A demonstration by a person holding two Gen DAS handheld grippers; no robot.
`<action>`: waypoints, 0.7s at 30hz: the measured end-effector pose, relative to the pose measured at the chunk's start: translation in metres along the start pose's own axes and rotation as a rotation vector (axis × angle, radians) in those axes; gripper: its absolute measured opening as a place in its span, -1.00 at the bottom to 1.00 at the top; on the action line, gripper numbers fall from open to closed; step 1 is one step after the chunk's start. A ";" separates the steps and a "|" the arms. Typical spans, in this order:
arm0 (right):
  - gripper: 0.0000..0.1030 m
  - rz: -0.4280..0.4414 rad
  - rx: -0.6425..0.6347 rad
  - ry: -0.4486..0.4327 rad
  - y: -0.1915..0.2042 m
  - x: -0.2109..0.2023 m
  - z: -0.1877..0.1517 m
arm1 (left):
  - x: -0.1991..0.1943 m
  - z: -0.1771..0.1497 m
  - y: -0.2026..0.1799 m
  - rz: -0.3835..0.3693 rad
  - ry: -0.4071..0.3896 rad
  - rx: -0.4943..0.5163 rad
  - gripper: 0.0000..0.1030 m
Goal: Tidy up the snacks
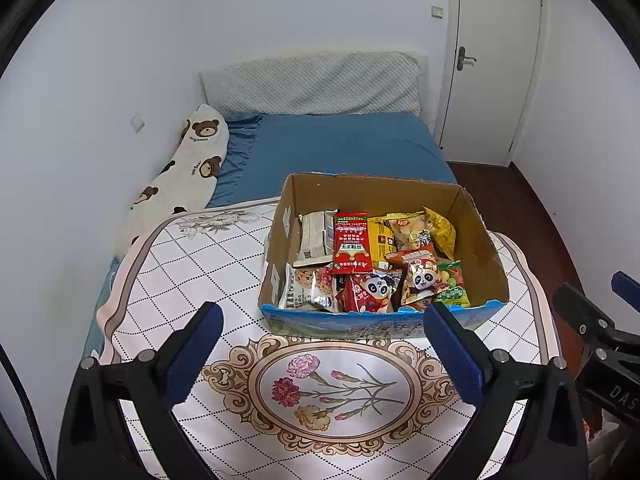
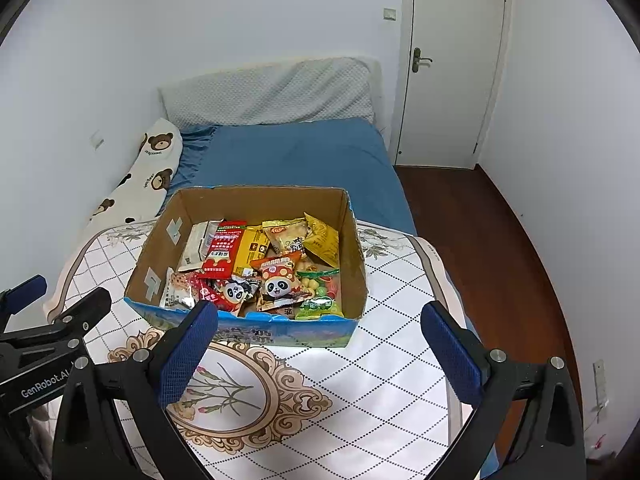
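Observation:
An open cardboard box point(image 1: 478, 248) point(image 2: 160, 240) with a blue printed front stands on a table covered with a floral cloth point(image 1: 192, 272) point(image 2: 400, 360). Inside lie several snack packets: a red packet point(image 1: 351, 242) point(image 2: 222, 248), yellow packets point(image 1: 440, 230) point(image 2: 322, 238), panda-print packets point(image 1: 422, 280) point(image 2: 278, 286) and a green one point(image 1: 454, 290) point(image 2: 320, 306). My left gripper point(image 1: 323, 326) hangs open in front of the box, holding nothing. My right gripper point(image 2: 319, 324) is open too, near the box's front wall, with empty fingers. Each gripper shows at the edge of the other's view.
Behind the table is a bed with a blue sheet point(image 1: 340, 144) point(image 2: 296, 152), a grey headboard cushion point(image 1: 316, 84) and a bear-print pillow point(image 1: 192, 164) point(image 2: 148, 172) by the left wall. A white door point(image 1: 492, 60) point(image 2: 452, 60) and dark wooden floor point(image 2: 480, 240) lie to the right.

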State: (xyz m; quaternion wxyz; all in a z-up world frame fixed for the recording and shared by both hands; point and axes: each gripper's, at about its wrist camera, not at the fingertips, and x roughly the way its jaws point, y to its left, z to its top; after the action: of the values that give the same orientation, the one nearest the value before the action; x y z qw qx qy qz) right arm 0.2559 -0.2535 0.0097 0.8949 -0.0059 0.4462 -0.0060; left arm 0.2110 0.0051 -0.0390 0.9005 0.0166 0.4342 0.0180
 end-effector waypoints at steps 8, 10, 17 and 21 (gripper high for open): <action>1.00 0.002 0.000 0.001 0.000 0.000 0.000 | -0.001 0.000 0.001 0.001 -0.001 0.000 0.99; 1.00 0.001 -0.001 0.001 0.000 0.000 0.000 | -0.002 0.001 0.001 -0.002 -0.001 -0.001 0.99; 1.00 0.001 0.001 0.002 0.000 0.000 -0.001 | -0.002 0.001 0.001 -0.002 -0.003 0.000 0.99; 1.00 0.003 0.000 0.006 0.000 0.001 -0.001 | -0.002 -0.001 0.001 -0.001 0.000 0.003 0.99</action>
State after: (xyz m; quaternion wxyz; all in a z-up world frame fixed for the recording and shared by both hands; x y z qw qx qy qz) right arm 0.2556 -0.2539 0.0083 0.8935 -0.0050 0.4490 -0.0046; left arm 0.2092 0.0062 -0.0379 0.9005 0.0179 0.4341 0.0171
